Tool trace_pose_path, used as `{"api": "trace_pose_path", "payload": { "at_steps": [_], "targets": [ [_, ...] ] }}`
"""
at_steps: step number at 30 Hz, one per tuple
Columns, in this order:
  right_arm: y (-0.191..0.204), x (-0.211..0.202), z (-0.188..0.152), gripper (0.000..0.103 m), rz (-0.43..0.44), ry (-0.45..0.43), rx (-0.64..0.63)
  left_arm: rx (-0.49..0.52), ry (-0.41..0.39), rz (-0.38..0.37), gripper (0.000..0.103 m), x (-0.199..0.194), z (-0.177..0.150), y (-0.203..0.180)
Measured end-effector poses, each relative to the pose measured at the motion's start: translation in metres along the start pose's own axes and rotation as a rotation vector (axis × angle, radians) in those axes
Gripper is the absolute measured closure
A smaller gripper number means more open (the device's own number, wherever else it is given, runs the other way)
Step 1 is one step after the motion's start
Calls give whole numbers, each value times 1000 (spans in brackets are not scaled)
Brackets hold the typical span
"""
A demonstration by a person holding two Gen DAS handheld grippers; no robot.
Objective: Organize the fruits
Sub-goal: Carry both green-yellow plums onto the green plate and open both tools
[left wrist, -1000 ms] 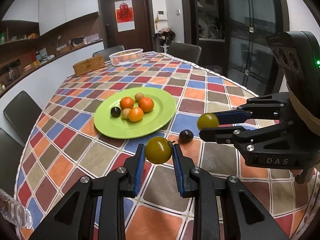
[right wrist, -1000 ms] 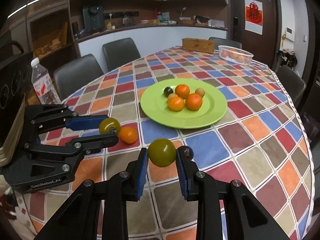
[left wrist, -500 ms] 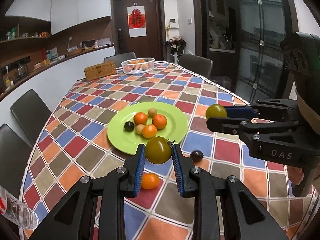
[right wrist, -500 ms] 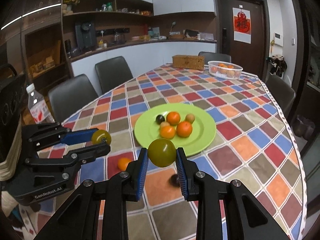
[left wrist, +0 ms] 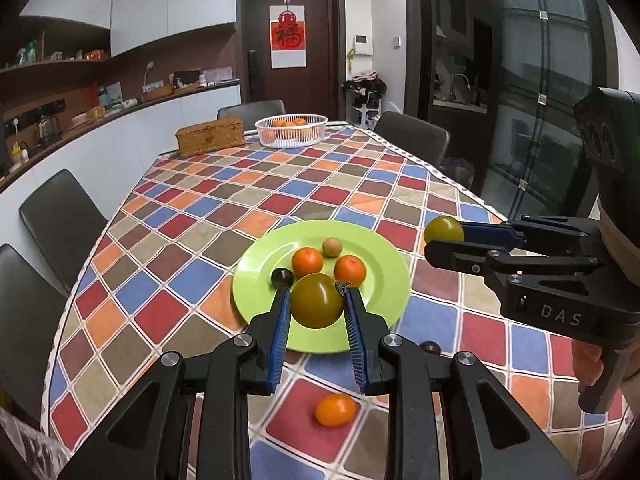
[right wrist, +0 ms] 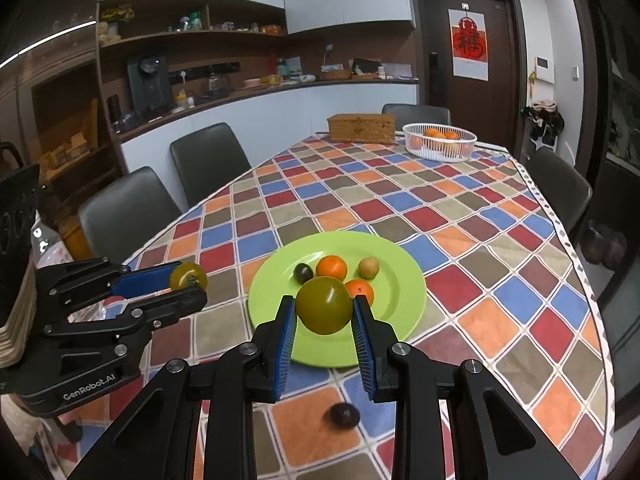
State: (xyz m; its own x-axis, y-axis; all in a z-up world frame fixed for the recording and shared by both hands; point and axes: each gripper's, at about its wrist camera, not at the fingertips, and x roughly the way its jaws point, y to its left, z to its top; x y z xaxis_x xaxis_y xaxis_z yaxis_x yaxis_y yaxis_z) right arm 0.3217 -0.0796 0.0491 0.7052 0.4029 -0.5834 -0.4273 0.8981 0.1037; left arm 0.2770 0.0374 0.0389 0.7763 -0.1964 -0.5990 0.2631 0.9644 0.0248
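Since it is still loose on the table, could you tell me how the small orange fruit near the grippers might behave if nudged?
The orange fruit looks round and smooth, so it would probably roll on the flat tablecloth. It seems small, likely light. Its glossy skin might slip between pads.

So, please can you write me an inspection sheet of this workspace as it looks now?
Surface: table under a checked cloth, colourful squares.
Job's things: green plate with two oranges, a dark fruit and a small tan fruit; small orange fruit and dark fruit lying loose on the cloth.
Clutter: wicker box, white basket of oranges at the far end; water bottle at the near edge.
Grippers: left gripper shut on a green tomato; right gripper shut on another green tomato.
Cables: nothing seen.
Surroundings: dark chairs, counter with shelves, brown door.
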Motion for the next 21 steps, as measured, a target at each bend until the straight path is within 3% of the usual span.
{"api": "trace_pose_path", "payload": {
  "at_steps": [21],
  "targets": [
    [-30, 92, -1, 74, -4, 199, 100, -52, 156, -24, 76, 104, 9, 38]
  ]
}}
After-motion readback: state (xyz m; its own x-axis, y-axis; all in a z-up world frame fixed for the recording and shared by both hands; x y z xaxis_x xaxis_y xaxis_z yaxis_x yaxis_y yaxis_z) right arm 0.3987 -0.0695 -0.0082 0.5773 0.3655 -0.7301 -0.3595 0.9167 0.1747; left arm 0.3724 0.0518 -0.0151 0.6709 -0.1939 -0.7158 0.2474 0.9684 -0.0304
